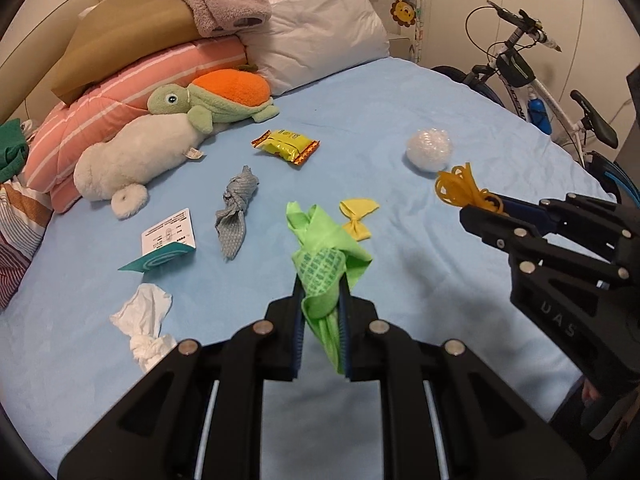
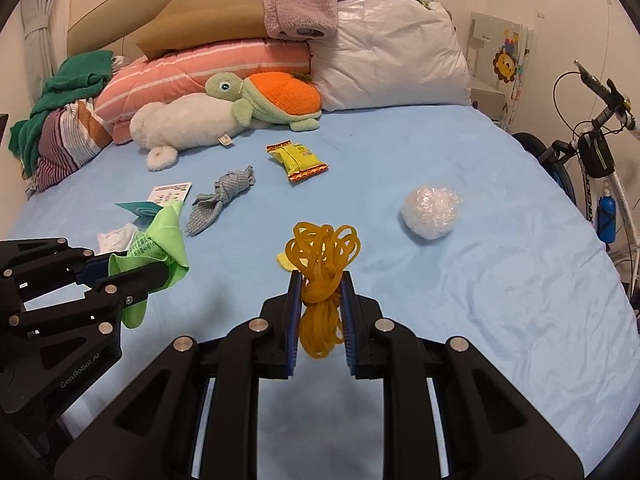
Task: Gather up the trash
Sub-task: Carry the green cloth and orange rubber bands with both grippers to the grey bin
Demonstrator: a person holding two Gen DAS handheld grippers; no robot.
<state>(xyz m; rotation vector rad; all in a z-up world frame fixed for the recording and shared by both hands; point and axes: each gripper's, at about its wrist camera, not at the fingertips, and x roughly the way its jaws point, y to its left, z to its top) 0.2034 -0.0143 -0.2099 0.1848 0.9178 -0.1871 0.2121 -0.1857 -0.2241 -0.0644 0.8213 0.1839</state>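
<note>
My left gripper (image 1: 320, 280) is shut on a green cloth wrapper (image 1: 324, 248) and holds it above the blue bedsheet (image 1: 380, 92). My right gripper (image 2: 320, 276) is shut on a bundle of orange rubber bands (image 2: 322, 256), also above the sheet. Each gripper shows in the other's view: the right gripper (image 1: 486, 202) and the left gripper (image 2: 160, 264). On the sheet lie a yellow snack packet (image 1: 286, 145), a grey knotted cloth (image 1: 236, 208), a clear plastic ball (image 1: 429, 148), a yellow paper bow (image 1: 357, 216), a white tissue (image 1: 144, 324) and a teal-and-white card (image 1: 164, 246).
A plush turtle (image 1: 212, 100), a white plush (image 1: 132, 156), pillows (image 1: 316, 28) and folded bedding (image 1: 132, 80) are piled at the head of the bed. A bicycle (image 1: 532, 92) stands past the bed's right edge. Clothes (image 2: 60, 120) lie at the left side.
</note>
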